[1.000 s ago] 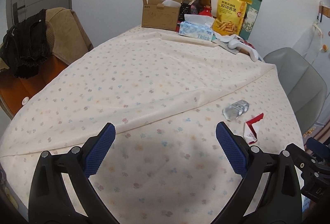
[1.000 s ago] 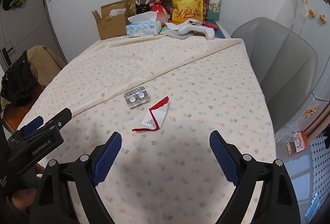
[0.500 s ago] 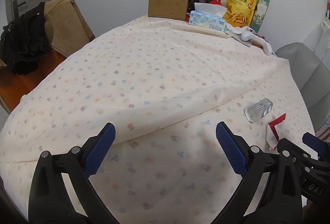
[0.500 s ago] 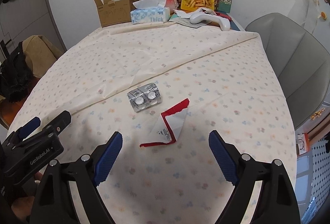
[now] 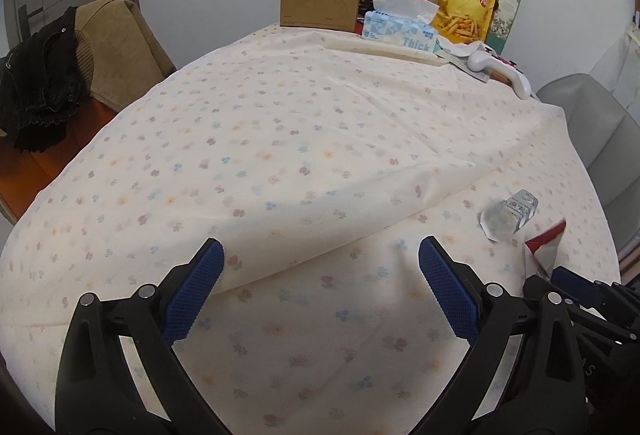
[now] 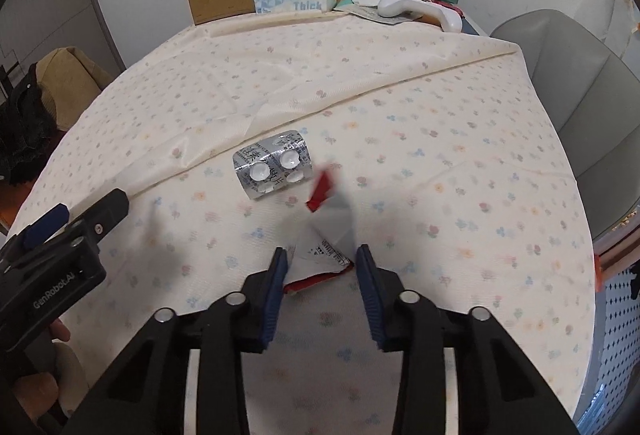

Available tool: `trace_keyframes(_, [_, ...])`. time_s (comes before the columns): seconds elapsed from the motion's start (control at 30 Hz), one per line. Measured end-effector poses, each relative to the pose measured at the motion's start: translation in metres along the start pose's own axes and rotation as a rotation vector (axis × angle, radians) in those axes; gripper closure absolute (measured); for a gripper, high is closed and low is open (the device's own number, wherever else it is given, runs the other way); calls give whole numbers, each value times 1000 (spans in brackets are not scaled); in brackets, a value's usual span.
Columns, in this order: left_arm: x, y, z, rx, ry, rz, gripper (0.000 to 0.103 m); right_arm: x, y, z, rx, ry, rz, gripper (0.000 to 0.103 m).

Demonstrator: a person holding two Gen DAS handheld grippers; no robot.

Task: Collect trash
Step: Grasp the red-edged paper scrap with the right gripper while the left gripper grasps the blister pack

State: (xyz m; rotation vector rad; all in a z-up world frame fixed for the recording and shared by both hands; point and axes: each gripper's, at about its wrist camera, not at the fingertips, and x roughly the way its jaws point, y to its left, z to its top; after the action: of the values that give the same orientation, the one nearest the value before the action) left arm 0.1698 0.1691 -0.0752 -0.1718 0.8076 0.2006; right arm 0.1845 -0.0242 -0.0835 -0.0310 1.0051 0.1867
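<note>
Right gripper closing around the wrapper, left one idle.

Left wrist view: my left gripper (image 5: 320, 275) is spread wide above the flowered tablecloth (image 5: 280, 139), holding nothing; the blister pack (image 5: 507, 214) and red-and-white wrapper (image 5: 545, 249) lie at the far right. Right wrist view: my right gripper (image 6: 322, 267) is half closed, its fingers (image 6: 276, 287) bracketing the wrapper (image 6: 326, 235); whether they touch it I cannot tell. The blister pack (image 6: 274, 169) sits just beyond, to the left.

Even indoor light; fisheye-bent edges; red wrapper (image 6: 325, 191) motion-blurred.
</note>
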Motion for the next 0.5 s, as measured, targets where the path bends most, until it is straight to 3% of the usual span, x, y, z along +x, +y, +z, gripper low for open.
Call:
trace_keyframes(0.03, [-1, -2, 0, 1, -2, -5, 6, -2, -1, 0, -1, 0, 0, 90])
trace_keyframes(0.07, [-2, -4, 0, 2, -4, -10, 6, -3, -3, -1, 3, 5, 6, 97])
trace_keyframes(0.4, [-5, -46, 4, 73, -16, -69, 6, -22, -35, -4, 52, -26, -5, 101])
trace_keyframes(0.5, [-5, -53, 5, 86, -18, -68, 6, -28, -42, -2, 71, -41, 2, 95])
